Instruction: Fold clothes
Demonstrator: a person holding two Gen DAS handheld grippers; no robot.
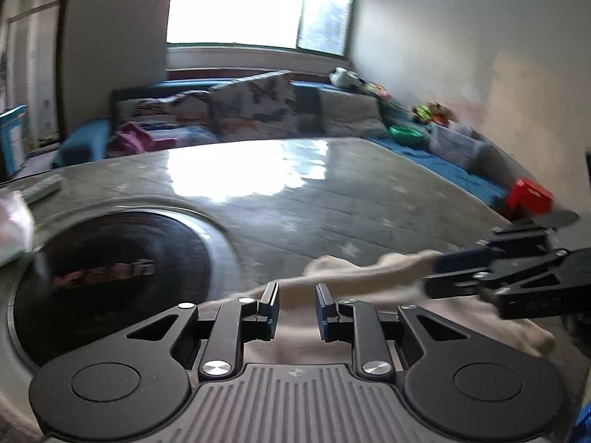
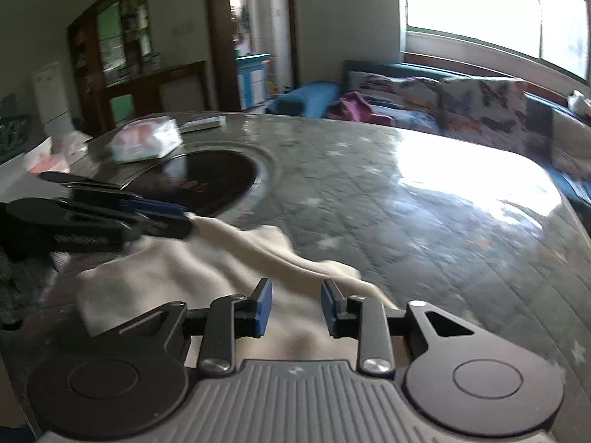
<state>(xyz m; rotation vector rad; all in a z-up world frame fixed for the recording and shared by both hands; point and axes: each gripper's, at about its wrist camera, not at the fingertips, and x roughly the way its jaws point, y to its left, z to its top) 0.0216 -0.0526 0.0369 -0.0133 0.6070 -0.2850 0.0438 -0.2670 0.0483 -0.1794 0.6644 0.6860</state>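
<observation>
A cream garment (image 1: 369, 269) lies bunched at the near edge of a dark glossy table (image 1: 332, 203). My left gripper (image 1: 297, 302) has its jaws a narrow gap apart, and the fabric fills that gap. In the right wrist view the left gripper (image 2: 184, 219) pinches one raised end of the garment (image 2: 177, 277). My right gripper (image 2: 296, 306) is likewise closed down on the cloth, and from the left wrist it (image 1: 430, 273) grips the other end. A raised ridge of fabric runs between the two grippers.
A round black cooktop (image 1: 122, 269) is set into the table left of the garment. A white plastic bag (image 2: 147, 140) and a flat grey object (image 2: 203, 122) lie beyond it. A sofa (image 1: 251, 110) with cushions stands behind the table. A red box (image 1: 530, 195) sits at right.
</observation>
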